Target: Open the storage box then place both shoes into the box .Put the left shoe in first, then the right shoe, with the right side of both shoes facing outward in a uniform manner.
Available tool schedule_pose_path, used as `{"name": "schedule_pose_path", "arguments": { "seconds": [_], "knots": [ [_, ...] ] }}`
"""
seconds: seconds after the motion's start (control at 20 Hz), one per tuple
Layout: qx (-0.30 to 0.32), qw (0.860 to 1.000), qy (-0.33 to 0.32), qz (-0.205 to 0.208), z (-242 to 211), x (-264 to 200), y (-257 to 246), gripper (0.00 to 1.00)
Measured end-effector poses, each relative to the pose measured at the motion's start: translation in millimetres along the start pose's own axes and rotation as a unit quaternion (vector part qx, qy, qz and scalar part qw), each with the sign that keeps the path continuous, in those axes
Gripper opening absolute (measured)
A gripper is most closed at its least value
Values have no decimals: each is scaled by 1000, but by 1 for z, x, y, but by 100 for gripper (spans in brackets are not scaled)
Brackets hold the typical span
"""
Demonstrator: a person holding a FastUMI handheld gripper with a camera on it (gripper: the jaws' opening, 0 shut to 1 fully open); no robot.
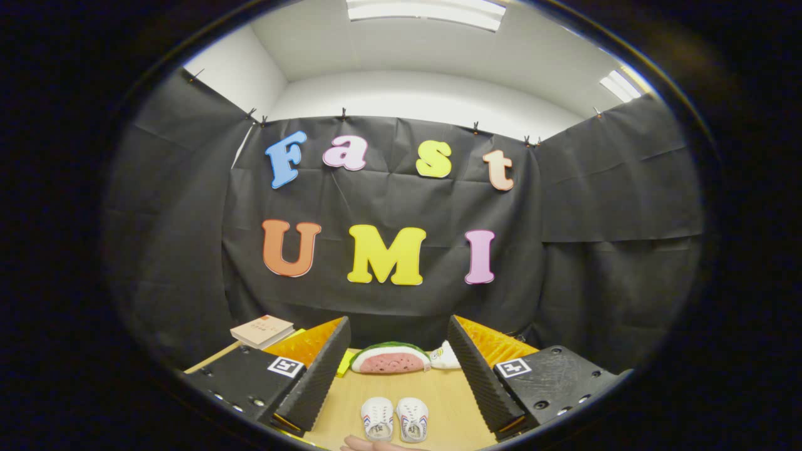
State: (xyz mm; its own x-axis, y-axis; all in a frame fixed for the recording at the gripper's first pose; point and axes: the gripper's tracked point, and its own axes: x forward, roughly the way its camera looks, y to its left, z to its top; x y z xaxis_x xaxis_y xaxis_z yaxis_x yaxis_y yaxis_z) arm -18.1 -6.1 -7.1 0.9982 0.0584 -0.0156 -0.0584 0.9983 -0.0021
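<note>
The gripper (396,382) hung wide open and empty above the table (451,394), the two shoes (395,418) sitting side by side between its fingers, a watermelon slice (390,358) beyond them, a hand (376,445) just below.

My claw (398,369) stands with its fingers spread wide, nothing held; both fingers are cut off at their bases by the lower rim. Between them, on the table (438,391), lies the pair of shoes (395,418); I cannot tell which is left or right, and their markings are too small to read. Nearer to me than the shoes, a hand (376,445) shows as a sliver, the rest cut off. Beyond the shoes, a white object (445,357) is half hidden behind the watermelon-slice toy (390,359) and my right finger; unidentifiable. The book (262,331) beyond my left finger: cover print illegible
</note>
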Motion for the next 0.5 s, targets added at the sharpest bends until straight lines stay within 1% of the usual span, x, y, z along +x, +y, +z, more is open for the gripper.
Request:
{"name": "schedule_pose_path", "arguments": {
  "seconds": [0.3,0.5],
  "knots": [
    [14,1000,25,11,-25,10,-1,95],
    [27,997,59,53,-55,32,9,95]
  ]
}}
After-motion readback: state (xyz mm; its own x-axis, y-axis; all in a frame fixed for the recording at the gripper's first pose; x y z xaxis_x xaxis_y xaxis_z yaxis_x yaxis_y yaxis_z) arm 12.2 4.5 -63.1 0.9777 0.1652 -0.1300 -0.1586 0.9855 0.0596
